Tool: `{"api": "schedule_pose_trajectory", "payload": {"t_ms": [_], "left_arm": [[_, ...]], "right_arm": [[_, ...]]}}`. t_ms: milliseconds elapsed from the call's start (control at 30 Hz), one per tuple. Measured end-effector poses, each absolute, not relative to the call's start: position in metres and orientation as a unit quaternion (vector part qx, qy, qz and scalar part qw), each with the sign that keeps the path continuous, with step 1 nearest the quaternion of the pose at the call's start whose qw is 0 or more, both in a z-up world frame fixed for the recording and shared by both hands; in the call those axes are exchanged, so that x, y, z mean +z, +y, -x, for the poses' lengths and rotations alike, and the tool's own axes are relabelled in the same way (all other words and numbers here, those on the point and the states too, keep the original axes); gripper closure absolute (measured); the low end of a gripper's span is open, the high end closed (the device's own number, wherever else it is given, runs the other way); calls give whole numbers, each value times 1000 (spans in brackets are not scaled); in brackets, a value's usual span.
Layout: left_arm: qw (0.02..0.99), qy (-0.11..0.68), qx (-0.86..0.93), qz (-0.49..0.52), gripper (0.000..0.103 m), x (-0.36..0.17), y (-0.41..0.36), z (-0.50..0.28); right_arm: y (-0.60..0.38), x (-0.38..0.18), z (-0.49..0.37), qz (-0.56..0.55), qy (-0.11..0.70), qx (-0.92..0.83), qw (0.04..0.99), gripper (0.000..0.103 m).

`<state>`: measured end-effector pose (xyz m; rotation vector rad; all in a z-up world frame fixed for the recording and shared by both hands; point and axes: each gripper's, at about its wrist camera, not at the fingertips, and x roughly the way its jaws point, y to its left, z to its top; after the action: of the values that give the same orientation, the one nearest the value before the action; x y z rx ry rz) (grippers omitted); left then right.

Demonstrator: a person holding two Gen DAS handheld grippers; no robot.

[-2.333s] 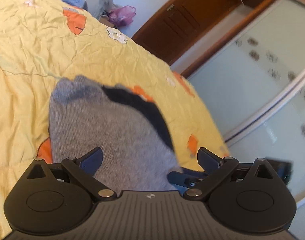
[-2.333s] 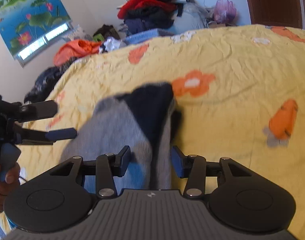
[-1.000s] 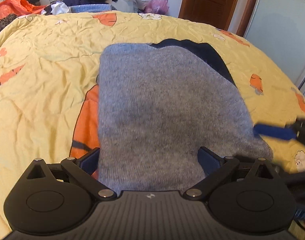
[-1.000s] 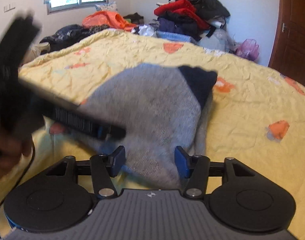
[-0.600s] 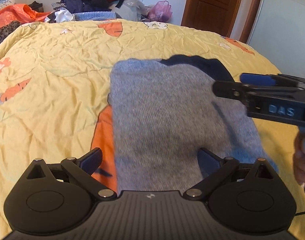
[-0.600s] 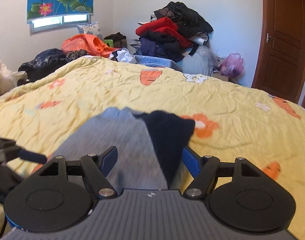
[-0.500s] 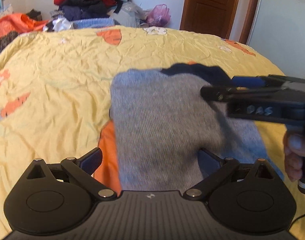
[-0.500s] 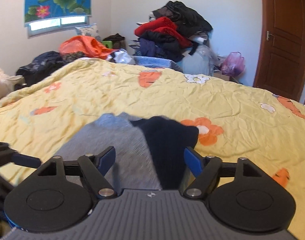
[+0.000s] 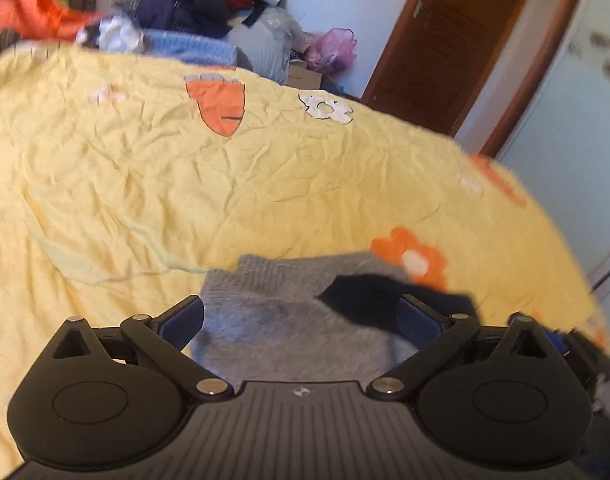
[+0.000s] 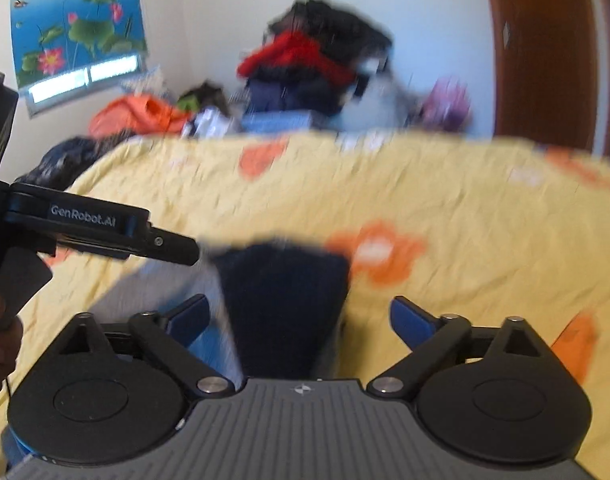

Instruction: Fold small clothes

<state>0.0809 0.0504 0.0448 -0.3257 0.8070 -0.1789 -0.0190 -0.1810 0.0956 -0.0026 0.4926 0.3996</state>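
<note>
A small grey knit garment (image 9: pixel 273 320) with a dark navy part (image 9: pixel 365 296) lies on the yellow bedspread (image 9: pixel 145 184). My left gripper (image 9: pixel 301 320) is open, its jaws wide apart over the garment's near end, holding nothing. In the right wrist view the navy part (image 10: pixel 281 300) lies between the fingers of my open right gripper (image 10: pixel 301 320), with blurred grey cloth (image 10: pixel 177 292) to its left. The left gripper's body (image 10: pixel 89 228) reaches in from the left edge there. Both views are motion-blurred.
A heap of clothes (image 9: pixel 193 4) is piled beyond the bed's far edge, with an orange garment (image 10: pixel 141 116) to the left. A brown wooden door (image 9: pixel 445 48) and a pale wardrobe (image 9: pixel 577 92) stand at the right. A pink bag (image 9: pixel 333 46) sits by the door.
Both grippers have risen and pulled back, so the garment now shows lower and smaller in each view. The right gripper's jaws have spread wider. The garment stays on the bed.
</note>
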Motion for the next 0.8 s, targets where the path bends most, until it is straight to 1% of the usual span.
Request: {"api": "schedule_pose_trajectory", "payload": {"t_ms": [33, 100, 133, 167, 200, 233, 267, 300, 333, 367, 400, 433, 500, 600, 700, 800], "left_arm": [[898, 390, -97, 180, 0, 44, 55, -83], [890, 395, -111, 200, 0, 40, 57, -92], [885, 404, -114, 200, 0, 36, 57, -96], [880, 416, -119, 195, 0, 29, 54, -100], [878, 424, -118, 188, 0, 21, 52, -104], [877, 432, -109, 178, 0, 13, 51, -106], [876, 442, -106, 160, 0, 3, 48, -108], [889, 423, -113, 134, 0, 1, 45, -104], [894, 420, -111, 114, 0, -1, 42, -102], [895, 418, -110, 109, 0, 0, 43, -100], [893, 424, -104, 113, 0, 3, 46, -97], [892, 425, -98, 121, 0, 9, 50, -90], [900, 408, -97, 124, 0, 25, 56, -62], [908, 386, -109, 122, 0, 38, 57, -10], [907, 382, -120, 127, 0, 31, 50, 39], [905, 401, -105, 97, 0, 8, 37, 72]], "right_arm": [[-176, 99, 18, 16, 233, 205, 951, 17], [-163, 100, 7, 45, 243, 224, 943, 33], [-157, 95, -1, 51, 259, 227, 937, 50], [-153, 89, -9, 54, 275, 226, 933, 64], [-151, 82, -17, 55, 290, 216, 931, 68], [-152, 74, -25, 49, 304, 210, 928, 69], [-155, 66, -32, 39, 318, 209, 924, 69], [-157, 60, -36, 31, 324, 209, 922, 69], [-158, 60, -36, 30, 322, 204, 924, 62], [-158, 62, -37, 35, 323, 189, 927, 42], [-160, 66, -35, 29, 324, 175, 929, 34], [-166, 72, -32, 12, 327, 176, 928, 33], [-176, 84, -11, -16, 322, 183, 929, 34], [-180, 95, 43, -23, 306, 199, 931, 33], [-168, 89, 93, 17, 290, 211, 933, 34], [-157, 73, 122, 44, 292, 220, 930, 33]]}}
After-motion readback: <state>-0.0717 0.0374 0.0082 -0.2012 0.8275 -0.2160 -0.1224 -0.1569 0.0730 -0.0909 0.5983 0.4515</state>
